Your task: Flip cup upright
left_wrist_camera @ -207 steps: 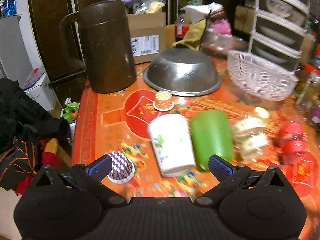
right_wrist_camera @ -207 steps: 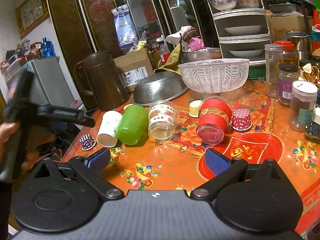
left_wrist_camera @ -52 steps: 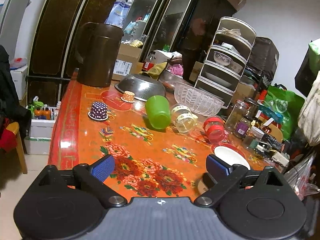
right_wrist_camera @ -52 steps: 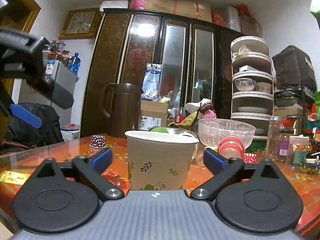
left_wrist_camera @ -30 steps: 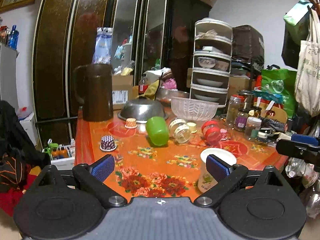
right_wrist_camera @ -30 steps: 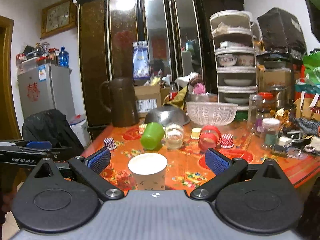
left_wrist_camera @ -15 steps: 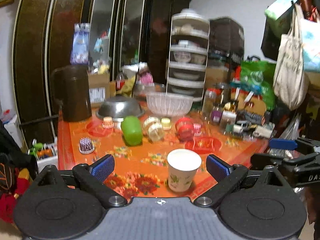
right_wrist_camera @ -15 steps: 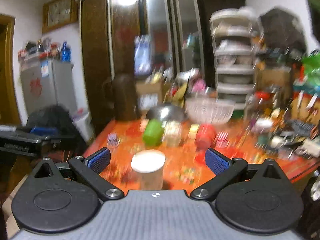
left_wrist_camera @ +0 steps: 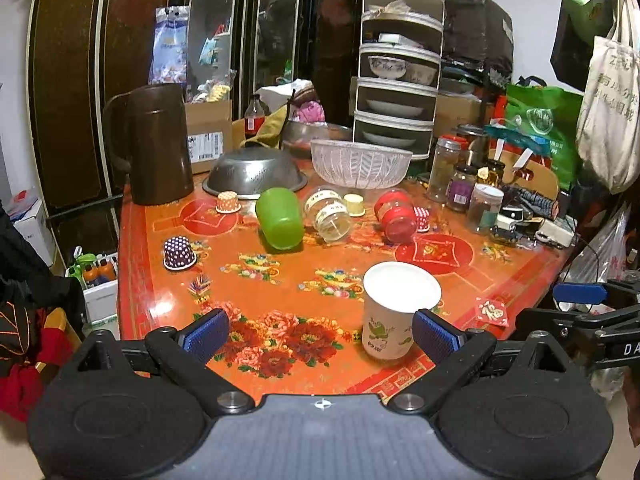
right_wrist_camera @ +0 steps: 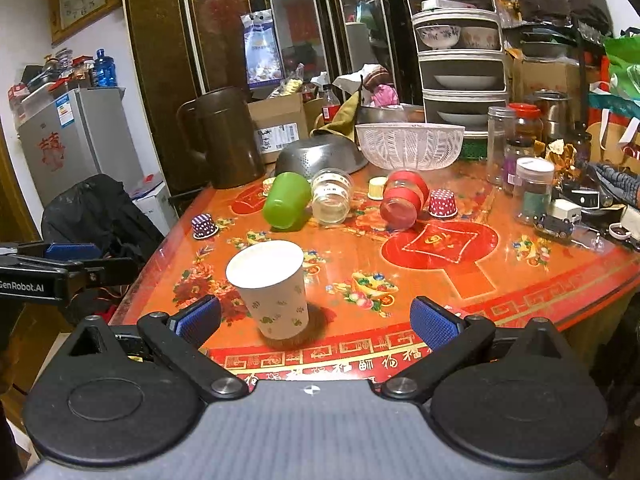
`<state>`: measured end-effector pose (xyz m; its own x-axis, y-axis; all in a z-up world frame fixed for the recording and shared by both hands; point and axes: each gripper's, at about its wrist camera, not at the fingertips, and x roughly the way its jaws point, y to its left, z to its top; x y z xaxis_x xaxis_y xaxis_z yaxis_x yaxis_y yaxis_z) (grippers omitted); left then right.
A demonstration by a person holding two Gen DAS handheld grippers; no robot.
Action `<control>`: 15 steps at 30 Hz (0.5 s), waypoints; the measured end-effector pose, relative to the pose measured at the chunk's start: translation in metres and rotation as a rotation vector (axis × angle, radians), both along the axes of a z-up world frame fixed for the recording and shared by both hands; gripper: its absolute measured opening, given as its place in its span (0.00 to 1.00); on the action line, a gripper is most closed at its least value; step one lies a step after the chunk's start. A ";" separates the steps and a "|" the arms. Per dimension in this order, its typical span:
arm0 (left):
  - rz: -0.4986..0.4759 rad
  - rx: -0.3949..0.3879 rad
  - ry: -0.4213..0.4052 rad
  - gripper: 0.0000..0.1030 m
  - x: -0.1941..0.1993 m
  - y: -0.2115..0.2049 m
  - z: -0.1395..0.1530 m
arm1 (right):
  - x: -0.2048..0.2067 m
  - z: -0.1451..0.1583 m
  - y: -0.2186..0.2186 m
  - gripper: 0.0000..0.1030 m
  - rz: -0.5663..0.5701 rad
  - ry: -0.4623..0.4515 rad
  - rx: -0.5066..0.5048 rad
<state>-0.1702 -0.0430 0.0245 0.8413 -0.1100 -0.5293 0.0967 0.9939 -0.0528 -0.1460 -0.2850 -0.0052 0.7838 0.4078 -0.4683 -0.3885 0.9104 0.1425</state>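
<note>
Cluttered orange table (left_wrist_camera: 248,280) | paper cup (left_wrist_camera: 394,312) upright nearer me than green cup (left_wrist_camera: 279,218) | I'd pinch its light, crushable wall mid-height, gently | left gripper (left_wrist_camera: 320,330), right gripper (right_wrist_camera: 316,318) both spread, empty

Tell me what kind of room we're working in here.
Likely a cluttered home dining or kitchen area: a floral-clothed table crowded with jars, a tiered dish rack holding bowls, and a small fridge.

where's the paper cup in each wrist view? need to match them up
Left wrist: paper cup upright, lower right of centre, near the table's front edge.
Right wrist: paper cup upright, lower left of centre, near the front edge.
Shared landmark: green cup lying on its side behind it.
</note>
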 end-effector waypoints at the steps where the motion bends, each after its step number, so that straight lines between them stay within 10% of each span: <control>1: -0.003 0.002 0.004 0.97 0.001 -0.001 -0.001 | 0.000 0.000 0.000 0.99 -0.001 0.002 0.000; 15: -0.005 0.012 0.028 0.97 0.004 -0.003 -0.006 | 0.001 0.000 0.000 0.99 0.004 0.010 -0.011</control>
